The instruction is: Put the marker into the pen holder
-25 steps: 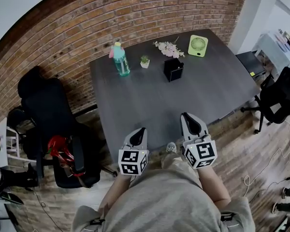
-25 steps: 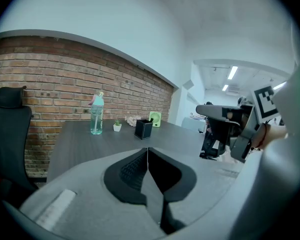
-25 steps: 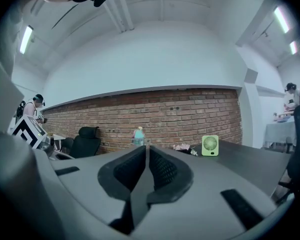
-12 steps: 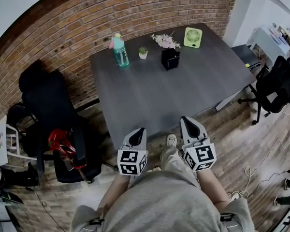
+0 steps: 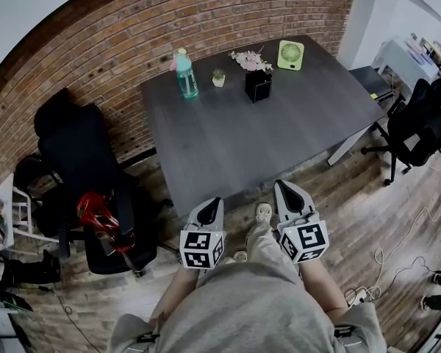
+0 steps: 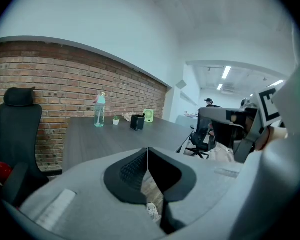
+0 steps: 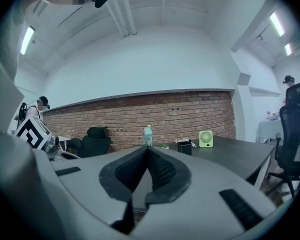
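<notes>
Brick wall (image 5: 206,20) backs a dark grey table (image 5: 235,138). Both my grippers hang short of its near edge, over the wood floor: the left gripper (image 5: 212,203) has its jaws together on nothing, and the right gripper (image 5: 283,187) is likewise closed and empty. The black pen holder (image 5: 258,85) stands upright at the far side, ahead and slightly right, between a teal bottle (image 5: 184,73) and a green fan (image 5: 291,54). My right gripper is judged nearer. Marker: found in no view; position and long axis undetermined.
</notes>
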The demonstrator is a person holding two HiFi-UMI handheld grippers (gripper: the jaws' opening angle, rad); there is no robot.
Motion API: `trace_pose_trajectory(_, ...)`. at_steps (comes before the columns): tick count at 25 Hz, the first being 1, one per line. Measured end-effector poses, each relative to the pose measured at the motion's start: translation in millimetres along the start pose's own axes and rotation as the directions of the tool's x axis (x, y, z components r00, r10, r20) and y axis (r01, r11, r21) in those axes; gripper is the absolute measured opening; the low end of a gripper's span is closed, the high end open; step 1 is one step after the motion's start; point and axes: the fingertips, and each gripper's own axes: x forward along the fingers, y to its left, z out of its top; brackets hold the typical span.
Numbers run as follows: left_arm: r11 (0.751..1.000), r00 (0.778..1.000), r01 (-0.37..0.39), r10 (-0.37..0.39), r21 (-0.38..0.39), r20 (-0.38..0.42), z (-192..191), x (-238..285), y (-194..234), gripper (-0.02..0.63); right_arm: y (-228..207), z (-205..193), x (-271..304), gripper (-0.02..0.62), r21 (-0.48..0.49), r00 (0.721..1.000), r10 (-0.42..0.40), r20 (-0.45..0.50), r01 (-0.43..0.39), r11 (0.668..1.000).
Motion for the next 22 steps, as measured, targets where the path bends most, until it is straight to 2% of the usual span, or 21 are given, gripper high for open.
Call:
trace_pose_trajectory(9,1.000,1.000,-0.004,0.004,-0.004,0.007,-4,-18,-6,0.018,10,2,-16,0.003,-0.003,1.000,0.001,0.005,-0.001,1.000)
trace_pose_trajectory(22,1.000,1.000,0.002,-0.002,-0.002,0.002,-9,-16,-12,0.018,6,-1,-18,0.003,-0.010,1.000,-0.014,0.009,0.014,1.000)
